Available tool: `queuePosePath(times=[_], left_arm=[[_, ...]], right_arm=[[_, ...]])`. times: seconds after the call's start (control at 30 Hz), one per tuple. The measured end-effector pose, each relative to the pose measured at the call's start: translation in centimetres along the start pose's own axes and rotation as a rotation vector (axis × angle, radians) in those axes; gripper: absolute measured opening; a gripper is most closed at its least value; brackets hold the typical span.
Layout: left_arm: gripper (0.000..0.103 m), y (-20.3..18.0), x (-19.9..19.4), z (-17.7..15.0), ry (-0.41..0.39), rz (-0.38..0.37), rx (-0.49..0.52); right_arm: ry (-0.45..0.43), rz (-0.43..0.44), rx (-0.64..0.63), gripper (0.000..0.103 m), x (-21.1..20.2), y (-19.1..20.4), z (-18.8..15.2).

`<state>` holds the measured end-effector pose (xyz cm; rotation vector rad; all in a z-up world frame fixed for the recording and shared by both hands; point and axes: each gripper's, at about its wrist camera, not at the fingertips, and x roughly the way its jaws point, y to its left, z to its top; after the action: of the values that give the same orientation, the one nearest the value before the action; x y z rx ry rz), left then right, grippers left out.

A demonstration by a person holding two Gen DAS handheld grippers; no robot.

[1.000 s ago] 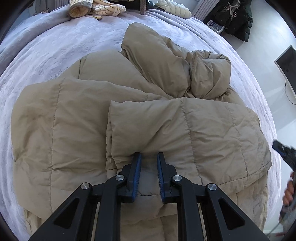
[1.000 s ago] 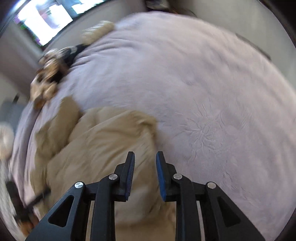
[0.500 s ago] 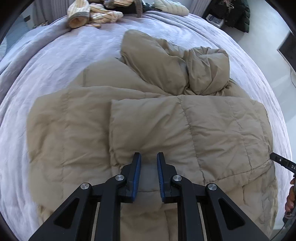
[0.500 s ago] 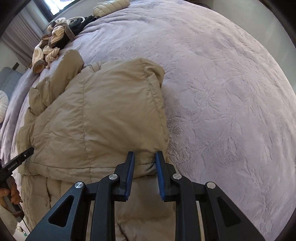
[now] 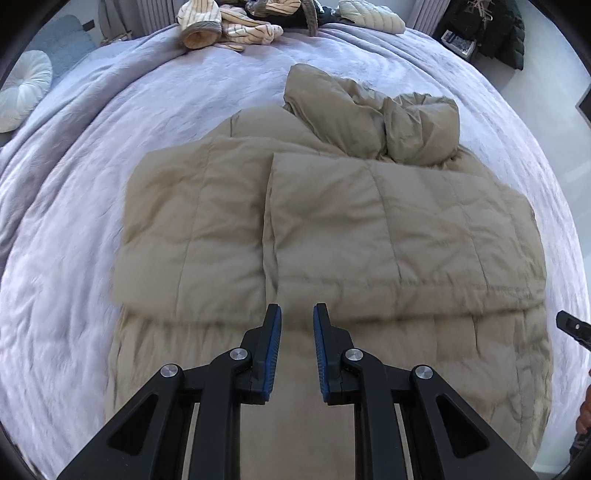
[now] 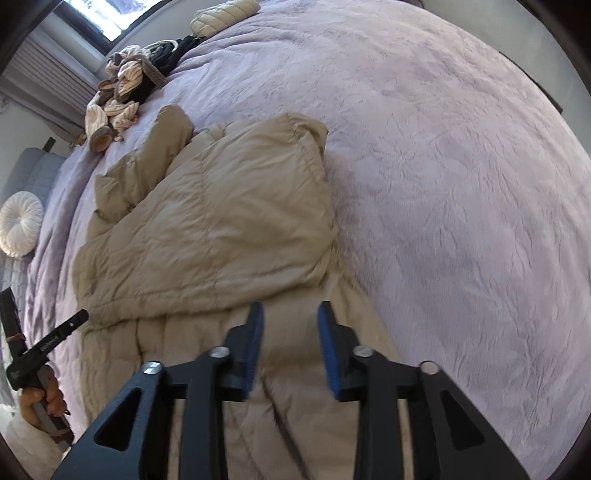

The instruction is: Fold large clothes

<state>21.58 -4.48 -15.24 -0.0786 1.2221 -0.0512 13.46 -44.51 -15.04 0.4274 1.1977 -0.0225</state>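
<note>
Lying folded across the lilac plush bedspread (image 5: 74,295), the beige quilted down coat (image 5: 388,229) now has both grippers clear of it: a second ago each pinched its near edge, so this fold looks finished. The left gripper (image 5: 297,314) and right gripper (image 6: 290,314) hover with fingers apart, empty. Only the left view shows the bunched hood (image 5: 417,129); only the right shows the window (image 6: 99,14).

No legible text on anything.
</note>
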Motion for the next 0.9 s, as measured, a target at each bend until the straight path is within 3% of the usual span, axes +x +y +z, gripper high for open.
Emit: queuePosePath(times=[0.13, 0.17, 0.2, 0.23, 0.3, 0.5, 0.6, 0.73, 0.9], left_arm=[[0.021, -0.6, -1.3, -2.3, 0.024, -0.004, -0.035], [0.031, -0.8, -1.6, -2.9, 0.028, -0.001, -0.044], [0.070, -0.9, -2.0, -3.4, 0.027, 0.012, -0.058], [0.094, -1.0, -2.5, -4.0, 0.013, 0.029, -0.077], [0.094, -1.2, -3.6, -5.2, -0.016, 0.036, -0.099], [0.096, -1.4, -5.1, -7.8, 0.024, 0.060, -0.135], [0.103, -1.3, -6.2, -8.8, 0.025, 0.070, -0.138], [0.103, -0.5, -7.1, -9.7, 0.044, 0.070, -0.144], [0.103, 0.8, -7.8, -11.0, 0.062, 0.066, -0.148]], right_arm=[[0.028, 0.026, -0.013, 0.043, -0.8, 0.0, -1.2], [0.036, 0.032, -0.014, 0.043, -0.9, 0.0, -1.5], [0.044, 0.039, -0.014, 0.043, -1.1, -0.1, -1.8], [0.053, 0.044, -0.015, 0.044, -1.2, -0.2, -2.1], [0.070, 0.051, -0.021, 0.045, -1.3, -0.2, -2.6], [0.112, 0.067, -0.019, 0.049, -1.7, 0.0, -4.0], [0.113, 0.079, -0.017, 0.059, -2.3, 0.4, -4.7], [0.117, 0.106, 0.004, 0.084, -3.2, 0.8, -5.8], [0.111, 0.122, 0.041, 0.088, -4.0, 1.4, -7.8]])
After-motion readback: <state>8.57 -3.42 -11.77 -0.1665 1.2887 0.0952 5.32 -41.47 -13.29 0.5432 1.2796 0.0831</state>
